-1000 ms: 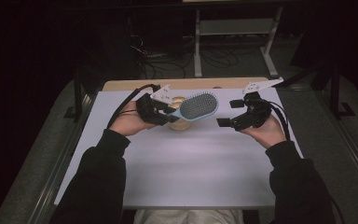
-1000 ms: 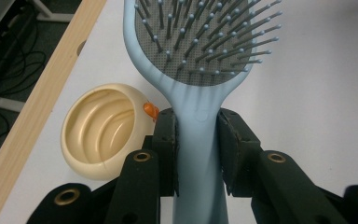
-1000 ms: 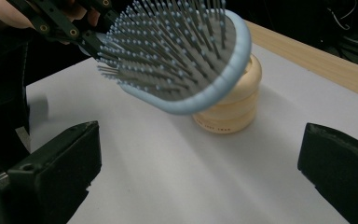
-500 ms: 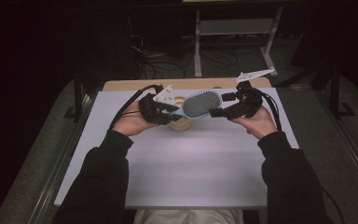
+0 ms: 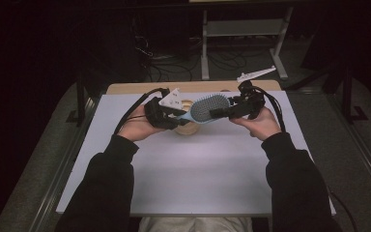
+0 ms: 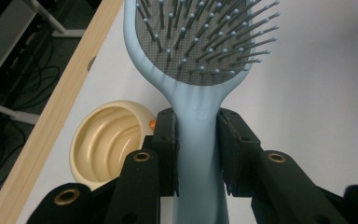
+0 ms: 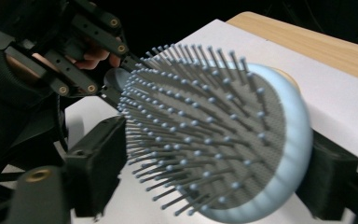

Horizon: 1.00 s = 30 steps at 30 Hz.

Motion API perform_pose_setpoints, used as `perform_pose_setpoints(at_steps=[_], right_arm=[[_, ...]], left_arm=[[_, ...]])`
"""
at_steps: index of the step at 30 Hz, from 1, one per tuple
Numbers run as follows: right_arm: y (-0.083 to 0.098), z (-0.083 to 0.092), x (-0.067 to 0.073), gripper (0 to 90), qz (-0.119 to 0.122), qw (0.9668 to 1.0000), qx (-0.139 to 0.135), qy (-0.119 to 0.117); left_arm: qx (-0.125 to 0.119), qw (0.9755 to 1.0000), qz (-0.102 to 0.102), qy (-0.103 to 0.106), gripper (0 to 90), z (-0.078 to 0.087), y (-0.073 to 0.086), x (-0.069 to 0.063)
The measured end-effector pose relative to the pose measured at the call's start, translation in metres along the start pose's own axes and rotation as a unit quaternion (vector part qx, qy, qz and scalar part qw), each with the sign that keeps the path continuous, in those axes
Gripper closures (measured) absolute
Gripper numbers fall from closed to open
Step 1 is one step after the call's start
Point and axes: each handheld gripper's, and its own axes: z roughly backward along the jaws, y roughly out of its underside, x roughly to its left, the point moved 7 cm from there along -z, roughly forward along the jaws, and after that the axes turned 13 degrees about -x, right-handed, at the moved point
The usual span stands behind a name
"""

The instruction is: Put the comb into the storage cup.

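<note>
Right, I've got the light blue paddle hairbrush (image 5: 207, 108) up off the worktop (image 5: 193, 179), held level between my two hands near the far edge. My left tongs (image 5: 176, 121) are clamped tight on its handle: in the left gripper view both black pads (image 6: 165, 149) press flat against the sides of the blue handle, with the bristled head (image 6: 200, 42) rising straight ahead. Just below the brush, on the worktop, sits a cream ribbed bowl (image 6: 105, 140), close to the wooden strip (image 6: 51, 116) along the far side.

My right tongs (image 5: 220, 112) are at the other end, at the tip of the brush head. Their jaws have just been closing, and the head is between them: in the right gripper view one jaw stands at the bristle side (image 7: 98, 163) and the other behind the pale blue back (image 7: 326, 172). The back jaw looks to be against the rim; on the bristle side the pins (image 7: 186, 140) reach the pad, but whether it presses I can't tell. My left hand (image 7: 88, 58) and its tongs show beyond the brush there, gripping the handle end.
</note>
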Motion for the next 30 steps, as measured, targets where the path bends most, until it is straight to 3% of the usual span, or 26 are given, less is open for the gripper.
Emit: perform_pose_setpoints(at_steps=[2,3,11,13,14,16,18,22,24,30], right_arm=[[0.000,0.000,-0.001,22.8,-0.001,1.0000,0.000,0.004],[-0.001,0.002,-0.002,25.4,-0.013,0.9999,-0.003,-0.001],[-0.003,0.004,-0.007,31.1,-0.048,0.9985,-0.012,-0.022],[-0.004,0.006,-0.003,36.8,-0.023,0.9993,-0.014,-0.027],[-0.004,0.006,-0.003,36.8,-0.023,0.9993,-0.014,-0.027],[-0.007,0.007,0.003,46.1,-0.009,0.9993,-0.019,-0.031],[-0.009,0.008,0.004,48.8,-0.009,0.9991,-0.021,-0.036],[-0.016,0.008,0.014,54.4,0.023,0.9991,-0.018,-0.032],[-0.017,0.008,0.016,55.0,0.028,0.9991,-0.014,-0.030],[-0.023,0.007,0.024,55.9,0.042,0.9989,-0.007,-0.019]], left_arm=[[0.000,1.0000,-0.002,0.000,69.9,0.000,0.001,0.000],[0.000,1.0000,-0.002,0.000,70.0,0.000,0.001,0.000],[-0.013,0.9999,0.005,0.005,69.9,-0.001,0.002,0.001],[-0.003,0.9999,0.007,0.010,70.3,-0.003,0.006,0.000],[-0.003,0.9999,0.007,0.010,70.5,-0.003,0.006,0.000],[0.004,0.9999,0.007,0.011,70.9,-0.005,0.009,0.000],[0.003,0.9999,0.010,0.013,71.1,-0.006,0.010,0.000],[0.001,0.9997,0.017,0.016,71.4,-0.007,0.011,0.000],[-0.001,0.9996,0.019,0.020,71.3,-0.007,0.012,0.000],[-0.039,0.9973,0.052,0.035,67.3,0.002,0.008,0.002]])
